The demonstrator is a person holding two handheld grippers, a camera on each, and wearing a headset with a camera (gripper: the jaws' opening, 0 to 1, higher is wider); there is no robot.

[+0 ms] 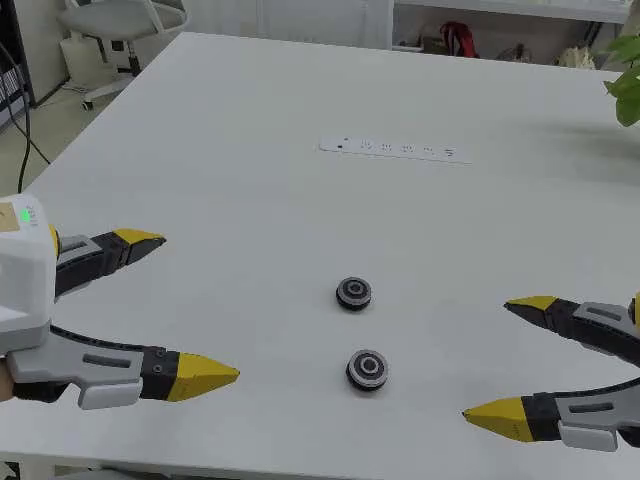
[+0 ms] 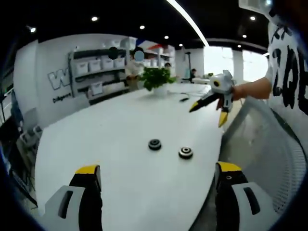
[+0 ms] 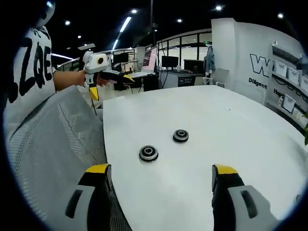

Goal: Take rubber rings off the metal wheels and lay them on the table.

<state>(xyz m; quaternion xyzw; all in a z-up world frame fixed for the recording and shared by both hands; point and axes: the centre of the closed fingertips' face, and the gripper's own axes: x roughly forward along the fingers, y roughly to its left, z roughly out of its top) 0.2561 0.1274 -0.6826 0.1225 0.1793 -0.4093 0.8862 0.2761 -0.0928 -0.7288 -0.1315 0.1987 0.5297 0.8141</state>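
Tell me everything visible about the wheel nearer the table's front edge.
The nearer wheel is a small round disc lying flat on the white table. It has a silvery metal face with a dark centre, and its black rubber ring is on the rim. It lies apart from the second wheel, between the open left claw and open right claw, touched by neither.

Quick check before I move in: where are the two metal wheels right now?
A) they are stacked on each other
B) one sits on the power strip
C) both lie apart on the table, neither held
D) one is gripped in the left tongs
C: the near wheel and the far wheel lie apart on the table, and the left tongs and right tongs stand open on either side, touching neither.
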